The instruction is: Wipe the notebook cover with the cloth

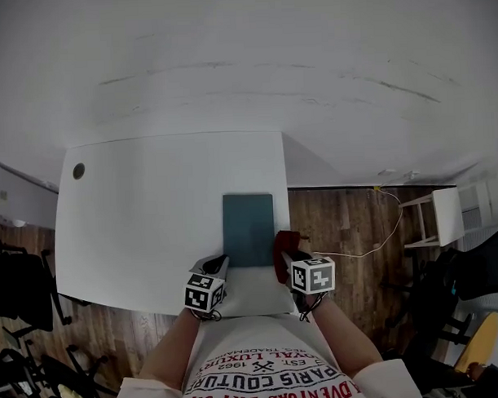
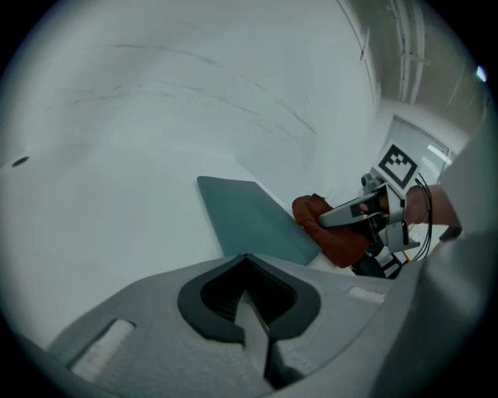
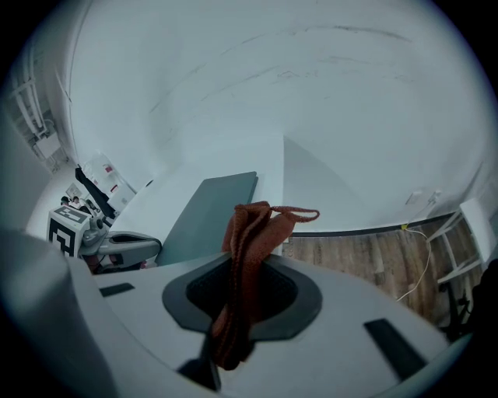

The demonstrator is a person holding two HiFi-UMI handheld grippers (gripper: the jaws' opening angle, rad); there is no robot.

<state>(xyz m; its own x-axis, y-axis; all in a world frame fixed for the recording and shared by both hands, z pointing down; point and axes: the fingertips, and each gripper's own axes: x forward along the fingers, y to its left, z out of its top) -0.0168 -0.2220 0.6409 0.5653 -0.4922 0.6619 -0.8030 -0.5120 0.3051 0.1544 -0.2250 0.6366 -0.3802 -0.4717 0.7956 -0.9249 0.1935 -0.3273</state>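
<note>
A teal notebook [image 1: 248, 229] lies flat on the white table [image 1: 152, 230], near its front right corner. My right gripper [image 1: 286, 253] hovers just right of the notebook's near corner, shut on a folded rust-red cloth [image 1: 280, 250]. In the right gripper view the cloth [image 3: 247, 249] stands up between the jaws, with the notebook [image 3: 208, 206] ahead to the left. My left gripper [image 1: 218, 265] sits at the notebook's near left corner, shut with nothing in it. The left gripper view shows the notebook [image 2: 250, 218] ahead and the cloth [image 2: 333, 233] to its right.
The table's right edge runs just past the notebook, with wood floor [image 1: 348, 223] below. A white stool [image 1: 444, 216] and a thin cable [image 1: 373, 247] are on the floor to the right. Dark chairs [image 1: 19, 284] stand left. A cable hole [image 1: 78, 171] marks the table's far left.
</note>
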